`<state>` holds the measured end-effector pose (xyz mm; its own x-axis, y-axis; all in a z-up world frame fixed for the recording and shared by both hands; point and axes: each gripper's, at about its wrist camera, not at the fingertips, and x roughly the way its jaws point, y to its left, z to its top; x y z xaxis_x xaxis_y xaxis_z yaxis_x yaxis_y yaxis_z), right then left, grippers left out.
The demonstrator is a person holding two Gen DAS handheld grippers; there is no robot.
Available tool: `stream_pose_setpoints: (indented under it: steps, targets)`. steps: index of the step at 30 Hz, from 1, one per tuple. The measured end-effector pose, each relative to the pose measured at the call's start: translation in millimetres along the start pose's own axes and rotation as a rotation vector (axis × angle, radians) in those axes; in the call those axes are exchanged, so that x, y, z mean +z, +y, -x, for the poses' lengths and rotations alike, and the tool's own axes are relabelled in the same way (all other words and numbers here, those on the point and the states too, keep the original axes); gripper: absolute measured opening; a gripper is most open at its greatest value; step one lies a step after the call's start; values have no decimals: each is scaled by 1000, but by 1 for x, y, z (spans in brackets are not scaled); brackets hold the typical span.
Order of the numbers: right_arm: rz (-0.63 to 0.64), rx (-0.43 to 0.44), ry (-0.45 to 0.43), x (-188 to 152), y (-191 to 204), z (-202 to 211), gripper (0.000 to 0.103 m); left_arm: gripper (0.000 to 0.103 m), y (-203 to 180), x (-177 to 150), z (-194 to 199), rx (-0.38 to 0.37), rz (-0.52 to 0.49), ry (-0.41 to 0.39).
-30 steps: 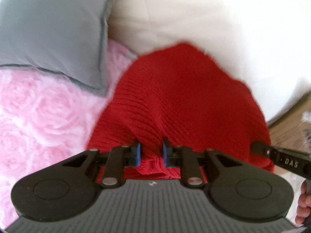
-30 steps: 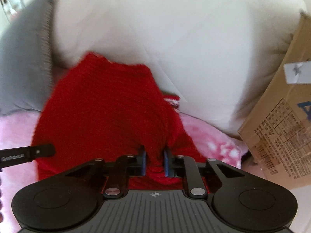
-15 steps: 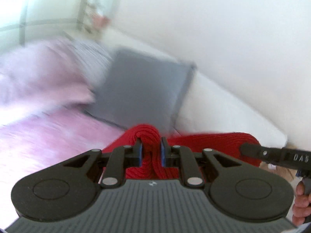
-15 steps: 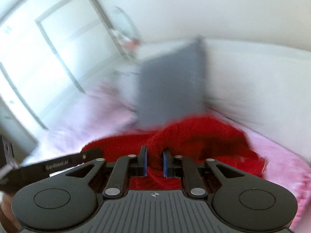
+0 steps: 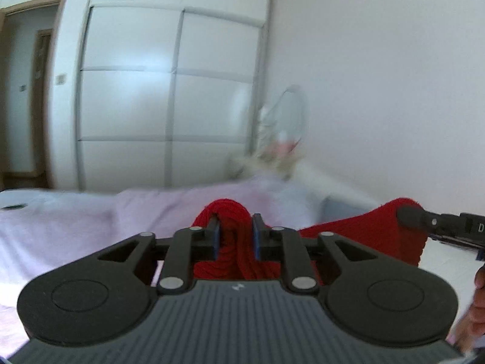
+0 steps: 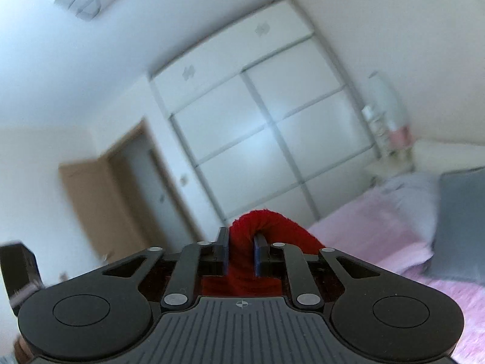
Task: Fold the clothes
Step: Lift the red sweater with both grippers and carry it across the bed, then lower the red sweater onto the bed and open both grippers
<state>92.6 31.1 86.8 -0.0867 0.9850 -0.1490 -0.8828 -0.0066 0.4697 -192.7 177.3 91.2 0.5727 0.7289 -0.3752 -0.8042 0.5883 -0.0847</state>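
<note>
A red knit sweater (image 5: 363, 227) hangs lifted above the bed, stretched between both grippers. In the left wrist view a bunched fold of it fills the gap of my left gripper (image 5: 235, 227); the jaws are opening, but the pads still press the knit. The other gripper's finger (image 5: 424, 220) shows at the right, at the sweater's far corner. In the right wrist view my right gripper (image 6: 241, 242) holds another thick fold of the red sweater (image 6: 263, 218); its jaws are opening too, with the knit still pinched. Most of the garment hangs hidden below both grippers.
A pink bed cover (image 5: 60, 230) lies below, with a grey pillow (image 6: 460, 221) at the right. A white wardrobe (image 5: 169, 91) and a wooden door frame (image 5: 27, 91) stand ahead. Blurred items sit on a stand (image 5: 279, 139) by the wall. A hand (image 5: 479, 288) shows at the right edge.
Both grippers have risen with the sweater and tipped up from the bed and pillows toward the wardrobe. The sweater has come off the bed and now hangs between them.
</note>
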Motion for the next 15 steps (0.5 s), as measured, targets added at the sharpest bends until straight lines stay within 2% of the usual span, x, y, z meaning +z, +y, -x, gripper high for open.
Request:
stream_pose_setpoints:
  steps: [1, 2, 3, 6, 11, 15]
  targets:
    - [16, -19, 72, -8, 12, -16, 49, 22, 11, -9, -2, 48, -14, 64]
    - [36, -41, 139, -18, 23, -29, 64, 20, 22, -18, -4, 96, -28, 129]
    - [62, -68, 201, -33, 34, -40, 74, 21, 31, -29, -5, 138, -36, 185]
    - [108, -104, 360, -78, 56, -65, 73, 21, 52, -74, 1, 226, -24, 307]
    - [139, -98, 584, -144, 74, -69, 73, 21, 74, -142, 38, 280, 121, 453]
    - [244, -110, 714, -196, 95, -36, 73, 21, 77, -187, 80, 311, 161, 535]
